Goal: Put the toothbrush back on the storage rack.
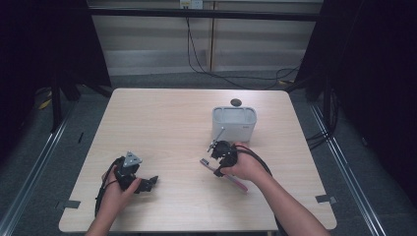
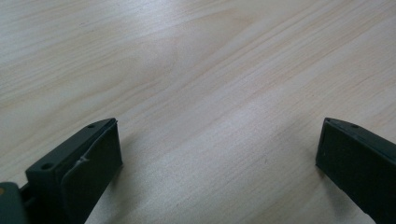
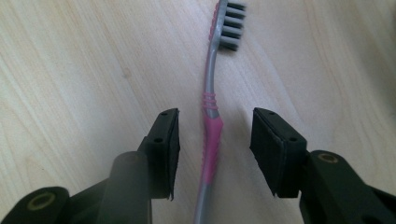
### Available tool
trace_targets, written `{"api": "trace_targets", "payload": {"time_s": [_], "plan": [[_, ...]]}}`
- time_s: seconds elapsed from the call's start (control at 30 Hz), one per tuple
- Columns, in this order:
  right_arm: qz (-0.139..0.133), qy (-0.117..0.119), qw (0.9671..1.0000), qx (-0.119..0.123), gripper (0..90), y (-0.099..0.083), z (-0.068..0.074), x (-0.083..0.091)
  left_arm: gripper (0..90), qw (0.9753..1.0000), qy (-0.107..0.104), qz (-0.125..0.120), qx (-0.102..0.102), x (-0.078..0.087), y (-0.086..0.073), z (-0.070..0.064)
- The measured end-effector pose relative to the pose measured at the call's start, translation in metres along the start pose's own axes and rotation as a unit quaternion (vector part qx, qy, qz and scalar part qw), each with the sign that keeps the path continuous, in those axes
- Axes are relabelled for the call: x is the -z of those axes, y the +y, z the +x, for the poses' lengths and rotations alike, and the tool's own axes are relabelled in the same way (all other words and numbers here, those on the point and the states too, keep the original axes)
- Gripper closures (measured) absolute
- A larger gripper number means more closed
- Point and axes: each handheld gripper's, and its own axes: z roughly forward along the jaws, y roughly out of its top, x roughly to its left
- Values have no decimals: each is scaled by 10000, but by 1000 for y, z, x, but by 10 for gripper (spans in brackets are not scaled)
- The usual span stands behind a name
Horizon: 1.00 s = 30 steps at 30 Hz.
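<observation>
Toothbrush (image 3: 211,135) lay flat on wooden surface (image 1: 167,128), just in front of white bin (image 1: 234,123). Pink grip sat betw. spread jaws of right gripper (image 3: 215,140), not yet pinched.

Risk: thin handle could roll/skid as jaws closed; pads might scrape surface.

Long axis ran along the gripper's line, bristle head pointing away. Left gripper (image 2: 219,154) jaws wide apart, nothing betw.

Matt pale wood-grain table (image 3: 70,70), smooth pink-and-grey plastic toothbrush (image 3: 211,135), matt black fingers (image 3: 275,149)

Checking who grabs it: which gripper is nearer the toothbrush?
Right. The right gripper straddles the toothbrush, jaws open on either side of its handle. The left gripper sits far off over bare table.
</observation>
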Motion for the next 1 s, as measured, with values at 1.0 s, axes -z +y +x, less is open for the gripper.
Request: {"api": "trace_targets", "payload": {"time_s": [1.0], "plan": [[498,-49,9987,-117,741,10,1,-13,0,10000,6,-8,13,-1,1,0]]}}
